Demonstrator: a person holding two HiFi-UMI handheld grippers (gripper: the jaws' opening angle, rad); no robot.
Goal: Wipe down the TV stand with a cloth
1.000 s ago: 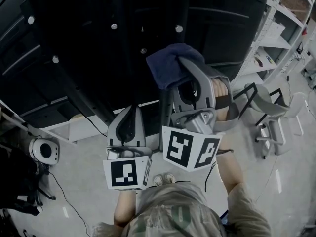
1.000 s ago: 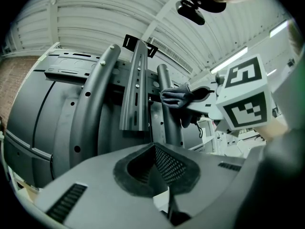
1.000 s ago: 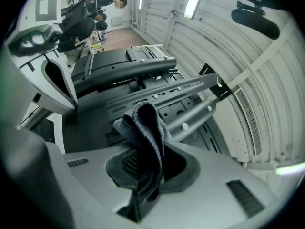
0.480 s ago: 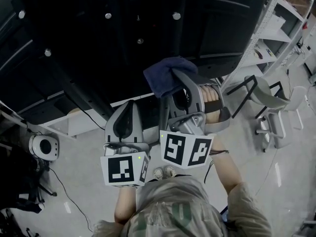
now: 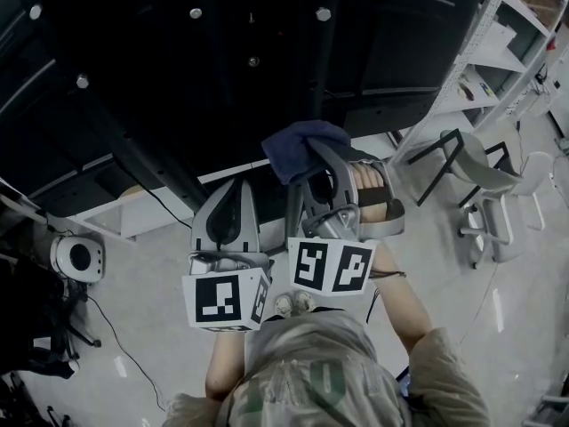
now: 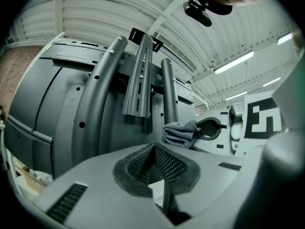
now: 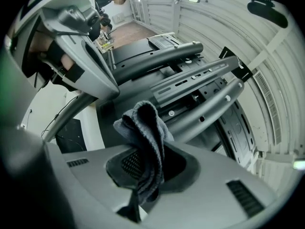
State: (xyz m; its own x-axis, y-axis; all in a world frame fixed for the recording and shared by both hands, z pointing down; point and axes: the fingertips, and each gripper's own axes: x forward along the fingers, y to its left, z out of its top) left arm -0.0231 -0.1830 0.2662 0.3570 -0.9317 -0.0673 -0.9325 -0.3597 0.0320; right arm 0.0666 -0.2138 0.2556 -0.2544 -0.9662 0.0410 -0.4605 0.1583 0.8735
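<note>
To your right: white shelving [image 5: 511, 43], small items on its shelves, too small to tell. Near it on the grey floor [image 5: 160, 327], a grey chair [image 5: 487, 174] with a black frame.

To your left: a round white device [image 5: 78, 258] with a dark centre, on the floor. A thin cable [image 5: 116, 350] runs over the floor just beside it. Dark gear [image 5: 31, 327] sits at the lower left edge, unclear what.

Overhead: ribbed white ceiling [image 6: 109, 8] with strip lights [image 6: 233, 62].

Far off in the right gripper view: a person [image 7: 108, 0], standing.
</note>
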